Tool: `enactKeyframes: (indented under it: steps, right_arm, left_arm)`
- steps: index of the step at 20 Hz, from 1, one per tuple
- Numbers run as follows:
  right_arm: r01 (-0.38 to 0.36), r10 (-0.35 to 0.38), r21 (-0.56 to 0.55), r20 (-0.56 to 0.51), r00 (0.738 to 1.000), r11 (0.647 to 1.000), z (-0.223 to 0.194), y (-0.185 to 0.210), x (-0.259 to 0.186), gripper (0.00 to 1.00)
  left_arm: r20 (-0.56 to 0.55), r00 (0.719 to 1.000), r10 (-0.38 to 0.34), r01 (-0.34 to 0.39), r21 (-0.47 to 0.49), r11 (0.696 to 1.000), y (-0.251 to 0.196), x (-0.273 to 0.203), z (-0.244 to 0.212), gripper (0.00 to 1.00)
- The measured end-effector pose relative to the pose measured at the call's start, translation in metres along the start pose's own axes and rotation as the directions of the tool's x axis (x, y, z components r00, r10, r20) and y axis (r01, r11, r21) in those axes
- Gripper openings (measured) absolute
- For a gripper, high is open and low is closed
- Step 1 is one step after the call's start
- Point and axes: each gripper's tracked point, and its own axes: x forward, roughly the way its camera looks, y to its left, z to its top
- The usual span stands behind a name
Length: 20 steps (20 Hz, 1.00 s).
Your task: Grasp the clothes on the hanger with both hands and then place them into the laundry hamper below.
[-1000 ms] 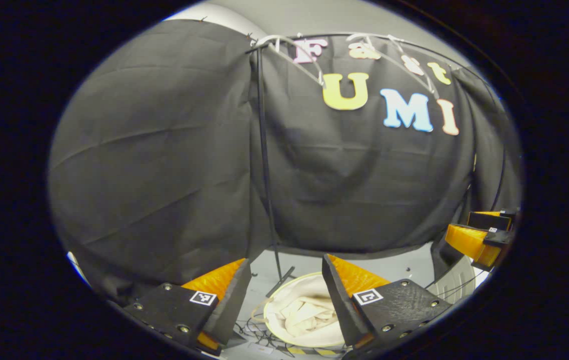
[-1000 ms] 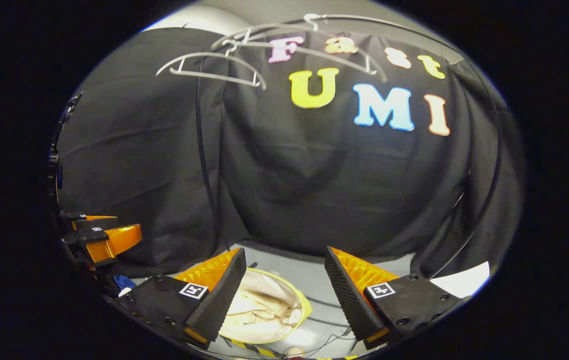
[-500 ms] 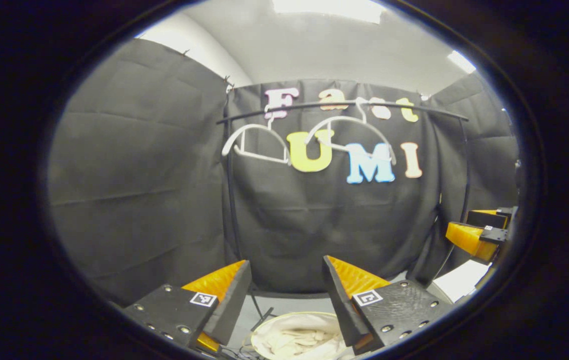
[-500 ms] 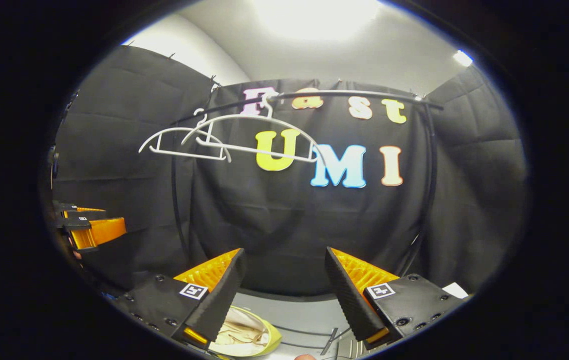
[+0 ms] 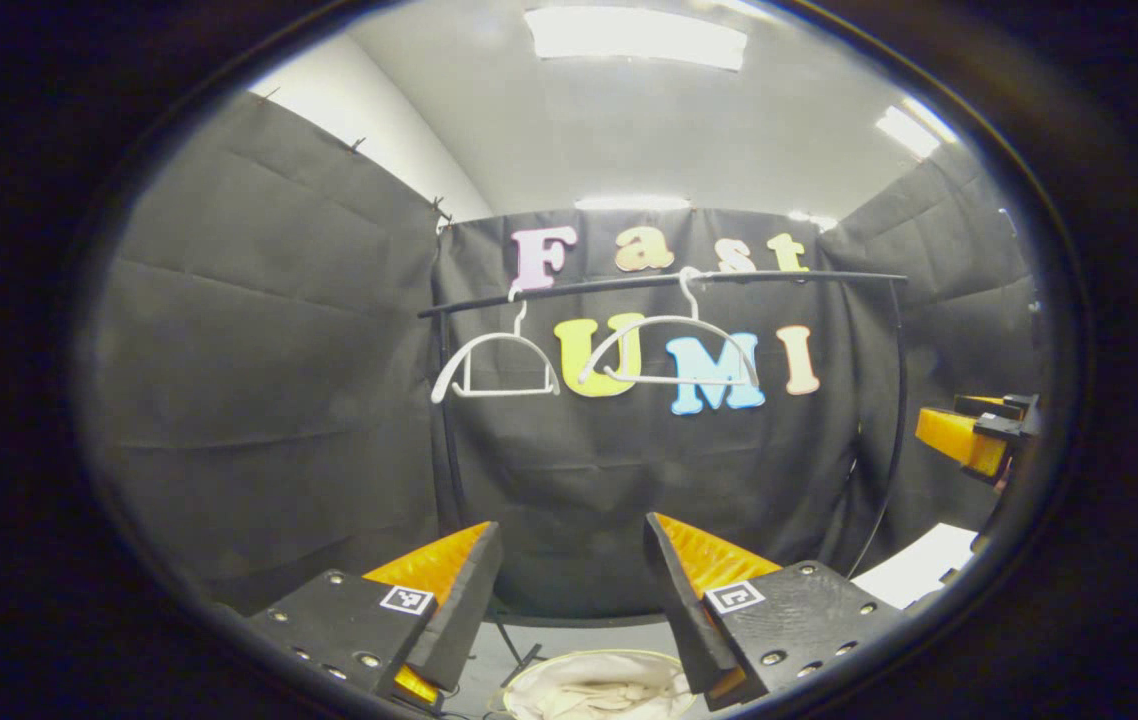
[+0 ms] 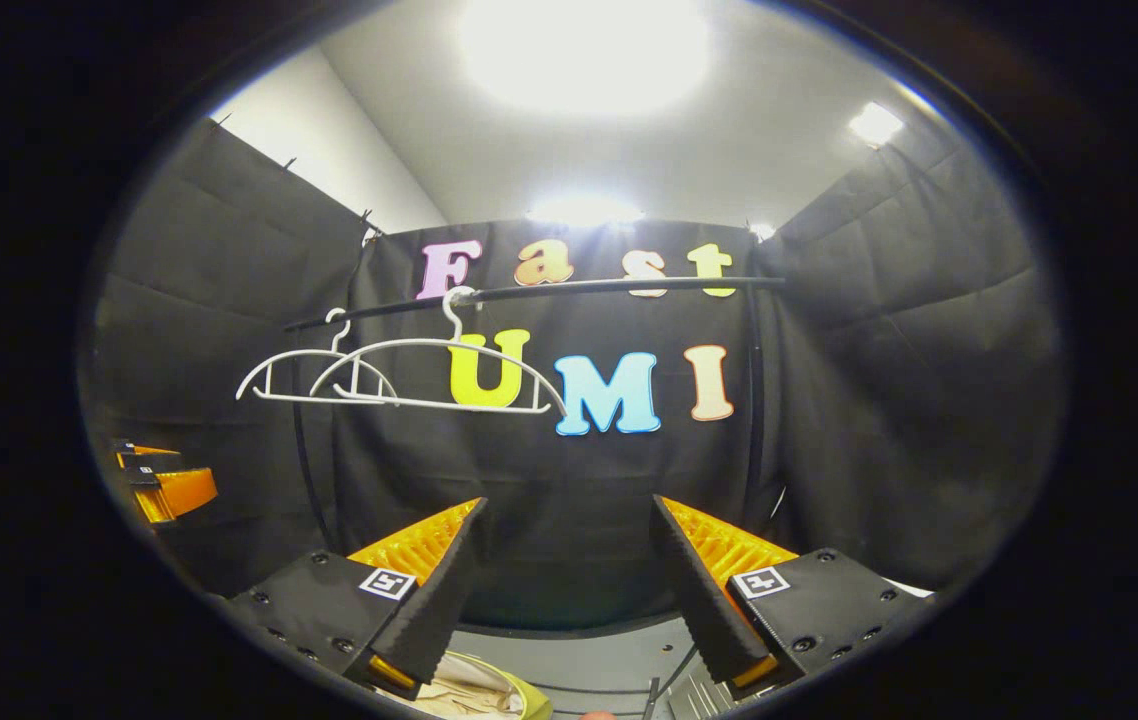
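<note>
The clothes (image 5: pixel 594 695), a cream-white crumpled heap, lie inside the round laundry hamper (image 5: pixel 529 682) with its pale yellow rim, low on the floor just below and between the spread fingers of the left gripper (image 5: pixel 569 590), which holds nothing. The right gripper (image 6: pixel 569 580) is spread wide and empty too, with the hamper's edge under its left finger. Farther ahead and above both grippers, two white hangers (image 5: pixel 669 350) hang bare on the black rail (image 5: pixel 659 283).

hangers (image 5: pixel 669 345): 2 | rail (image 5: pixel 659 283): 1 | hamper (image 5: pixel 597 692): 1 | grippers (image 5: pixel 569 590): 2
</note>
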Motion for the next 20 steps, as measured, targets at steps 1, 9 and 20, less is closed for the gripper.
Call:
enactKeyframes:
  steps: [1, 9, 20]
  right_arm:
    - [0.001, -0.001, -0.003, 0.005, 1.0, 1.0, -0.001, 0.0, -0.002, 0.96]
    - [0.001, -0.001, -0.004, -0.018, 1.0, 1.0, -0.013, -0.006, -0.002, 0.96]
    - [-0.004, 0.004, 0.025, -0.011, 1.0, 1.0, -0.017, -0.016, 0.009, 0.96]
  left_arm:
    - [0.003, 1.0, 0.001, -0.001, 0.0, 1.0, 0.0, -0.001, 0.002, 0.83]
    - [0.007, 1.0, 0.011, -0.011, -0.01, 1.0, 0.0, 0.004, 0.007, 0.84]
    - [0.029, 0.999, 0.019, -0.02, 0.023, 1.0, -0.008, 0.009, 0.017, 0.83]
